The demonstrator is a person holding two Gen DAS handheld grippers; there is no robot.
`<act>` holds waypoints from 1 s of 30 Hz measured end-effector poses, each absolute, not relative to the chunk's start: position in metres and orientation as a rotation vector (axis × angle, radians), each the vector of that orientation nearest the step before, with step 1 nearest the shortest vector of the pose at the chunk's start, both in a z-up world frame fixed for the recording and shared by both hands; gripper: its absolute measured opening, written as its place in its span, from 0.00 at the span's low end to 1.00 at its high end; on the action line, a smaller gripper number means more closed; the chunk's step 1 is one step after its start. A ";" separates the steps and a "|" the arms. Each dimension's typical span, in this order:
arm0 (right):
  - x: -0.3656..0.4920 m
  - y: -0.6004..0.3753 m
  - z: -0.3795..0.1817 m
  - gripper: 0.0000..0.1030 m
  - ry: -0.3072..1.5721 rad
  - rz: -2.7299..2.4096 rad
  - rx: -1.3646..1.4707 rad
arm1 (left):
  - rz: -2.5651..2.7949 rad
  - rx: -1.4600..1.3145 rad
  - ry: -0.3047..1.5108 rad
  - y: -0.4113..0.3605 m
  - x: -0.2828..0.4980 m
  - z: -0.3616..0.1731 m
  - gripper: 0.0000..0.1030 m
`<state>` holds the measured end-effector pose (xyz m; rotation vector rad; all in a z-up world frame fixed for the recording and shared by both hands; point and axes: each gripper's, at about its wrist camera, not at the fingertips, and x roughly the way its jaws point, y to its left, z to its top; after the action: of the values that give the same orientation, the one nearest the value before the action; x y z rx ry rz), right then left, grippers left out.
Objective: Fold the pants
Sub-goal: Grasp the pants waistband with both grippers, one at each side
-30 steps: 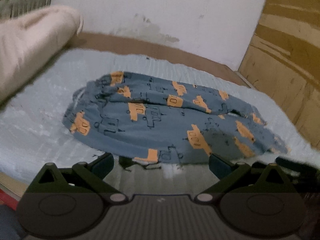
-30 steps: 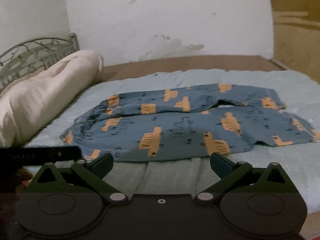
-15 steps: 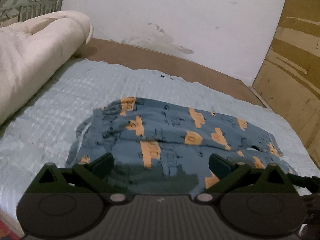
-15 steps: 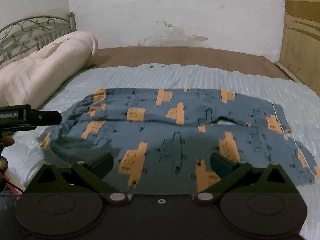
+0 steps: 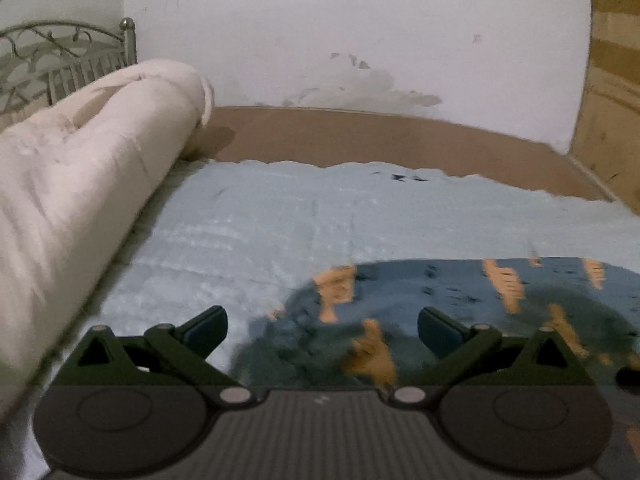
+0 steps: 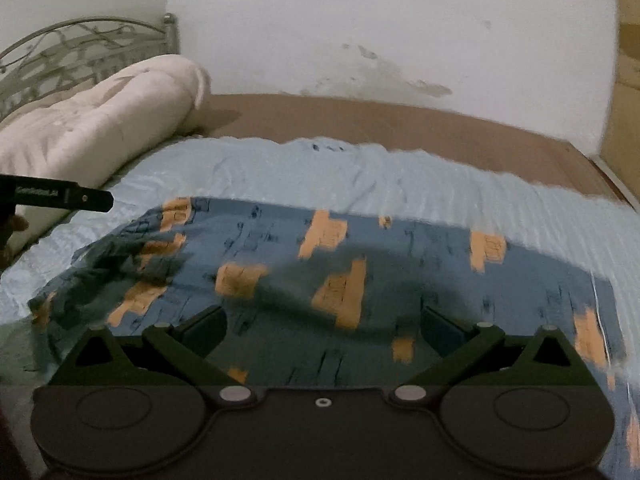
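Blue pants with orange truck prints (image 6: 360, 264) lie spread flat on the pale blue bed cover. In the left wrist view the pants' left end (image 5: 460, 300) fills the lower right. My left gripper (image 5: 322, 330) is open and empty, low over that end of the pants. My right gripper (image 6: 324, 330) is open and empty, low over the middle of the pants. The left gripper's body also shows in the right wrist view (image 6: 60, 198) at the left edge, above the pants' left end.
A rolled cream duvet (image 5: 80, 184) lies along the left side of the bed. A metal headboard (image 6: 80, 52) stands behind it. The brown mattress edge (image 5: 380, 136) and white wall are at the back. A wooden panel (image 5: 612, 120) stands at the right.
Both grippers have moved forward and down over the pants. The left gripper has shifted to the pants' left end. Both stay open.
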<state>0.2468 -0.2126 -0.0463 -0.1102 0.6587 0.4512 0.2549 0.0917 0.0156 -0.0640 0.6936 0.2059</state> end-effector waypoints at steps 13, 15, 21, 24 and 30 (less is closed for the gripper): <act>0.375 -0.214 -0.067 0.99 0.636 0.658 -0.186 | 0.162 0.096 0.738 0.119 0.329 0.002 1.00; 0.390 -0.210 -0.072 0.99 0.657 0.679 -0.243 | 0.135 0.137 0.754 0.118 0.339 -0.006 1.00; 0.442 -0.199 -0.086 0.99 0.729 0.680 -0.338 | 0.073 0.279 0.766 0.111 0.364 -0.026 1.00; 0.462 -0.198 -0.092 0.99 0.779 0.716 -0.305 | -0.013 0.249 0.794 0.111 0.374 -0.034 1.00; 0.471 -0.182 -0.098 0.86 0.806 0.818 -0.360 | -0.176 0.219 0.894 0.113 0.388 -0.052 1.00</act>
<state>0.4713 -0.1818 -0.0979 -0.3598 0.8062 0.8184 0.3876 0.1135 -0.0517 0.2188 0.8943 -0.1762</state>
